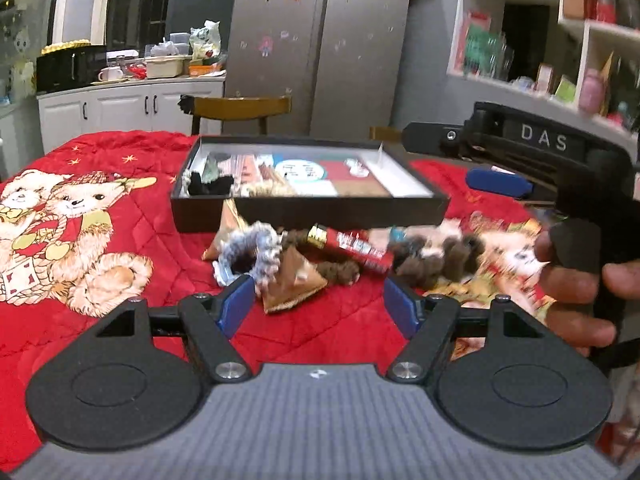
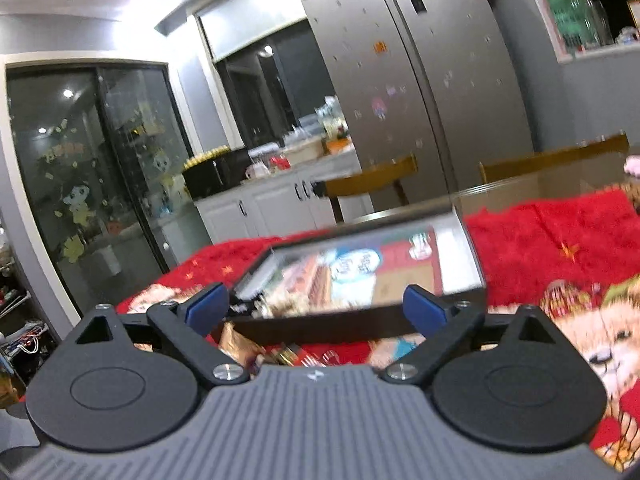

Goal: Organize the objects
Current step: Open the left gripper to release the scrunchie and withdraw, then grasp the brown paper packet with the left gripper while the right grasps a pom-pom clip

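A shallow black box (image 1: 308,210) sits on the red bear-print cloth (image 1: 100,216), with a dark fuzzy item (image 1: 210,186) and printed cards inside. In front of it lies a loose pile: a grey-white scrunchie (image 1: 256,248), a tan triangular pouch (image 1: 294,280), a red tube (image 1: 352,248) and brown fuzzy scrunchies (image 1: 436,258). My left gripper (image 1: 320,300) is open and empty, just before the pile. My right gripper (image 2: 316,304) is open and empty, raised in front of the box (image 2: 340,320). In the left wrist view its black body (image 1: 560,168) is at the right.
Wooden chairs (image 1: 240,108) stand behind the table. A steel fridge (image 1: 320,40), white cabinets (image 1: 128,108) with clutter on the counter, and white shelves (image 1: 560,40) lie beyond. A hand (image 1: 576,292) grips the right tool.
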`<state>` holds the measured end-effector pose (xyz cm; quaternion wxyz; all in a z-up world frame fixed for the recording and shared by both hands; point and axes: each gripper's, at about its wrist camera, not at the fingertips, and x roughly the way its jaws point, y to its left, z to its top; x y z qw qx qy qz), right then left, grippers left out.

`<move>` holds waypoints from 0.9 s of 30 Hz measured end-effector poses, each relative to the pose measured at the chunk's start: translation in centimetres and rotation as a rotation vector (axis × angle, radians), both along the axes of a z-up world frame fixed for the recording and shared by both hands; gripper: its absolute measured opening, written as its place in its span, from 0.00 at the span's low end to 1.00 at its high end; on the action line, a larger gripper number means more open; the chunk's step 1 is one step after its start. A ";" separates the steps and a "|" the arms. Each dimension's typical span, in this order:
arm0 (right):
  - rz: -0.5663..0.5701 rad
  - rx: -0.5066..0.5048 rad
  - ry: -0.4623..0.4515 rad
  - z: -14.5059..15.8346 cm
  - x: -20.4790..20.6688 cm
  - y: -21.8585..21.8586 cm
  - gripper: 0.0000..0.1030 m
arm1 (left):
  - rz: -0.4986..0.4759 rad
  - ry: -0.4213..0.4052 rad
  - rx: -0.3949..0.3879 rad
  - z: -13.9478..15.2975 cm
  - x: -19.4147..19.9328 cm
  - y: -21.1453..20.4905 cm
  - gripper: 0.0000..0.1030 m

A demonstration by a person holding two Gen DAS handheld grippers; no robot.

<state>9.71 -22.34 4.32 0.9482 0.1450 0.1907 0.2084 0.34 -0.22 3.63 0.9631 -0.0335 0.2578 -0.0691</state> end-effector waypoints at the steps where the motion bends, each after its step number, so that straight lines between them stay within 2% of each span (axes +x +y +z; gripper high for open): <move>1: -0.007 0.004 0.028 -0.6 0.1 -0.2 0.89 | 0.005 0.007 0.014 -0.2 0.5 -0.3 0.73; 6: 0.011 -0.049 0.115 -2.3 1.0 -1.0 0.78 | 0.004 0.101 0.001 -1.5 3.6 -0.1 0.73; 9: 0.015 -0.046 0.171 -2.8 1.7 -1.1 0.71 | 0.019 0.156 -0.018 -2.6 5.0 0.1 0.73; 13: 0.058 -0.070 0.177 -3.0 1.7 -0.4 0.68 | 0.039 0.131 0.031 -3.0 5.9 -0.3 0.73; 17: 0.053 -0.105 0.179 -3.1 1.6 0.2 0.67 | 0.060 0.141 0.002 -3.1 7.2 0.2 0.73; 21: 0.089 -0.039 0.189 -2.9 1.4 -0.3 0.67 | 0.066 0.131 0.000 -3.0 8.2 0.2 0.73; 24: 0.101 -0.028 0.187 -2.8 1.3 -0.1 0.67 | 0.081 0.121 0.012 -3.1 8.6 0.1 0.73; 27: 0.169 0.017 0.194 -2.8 1.0 0.3 0.66 | 0.080 0.121 0.003 -3.1 8.9 0.2 0.72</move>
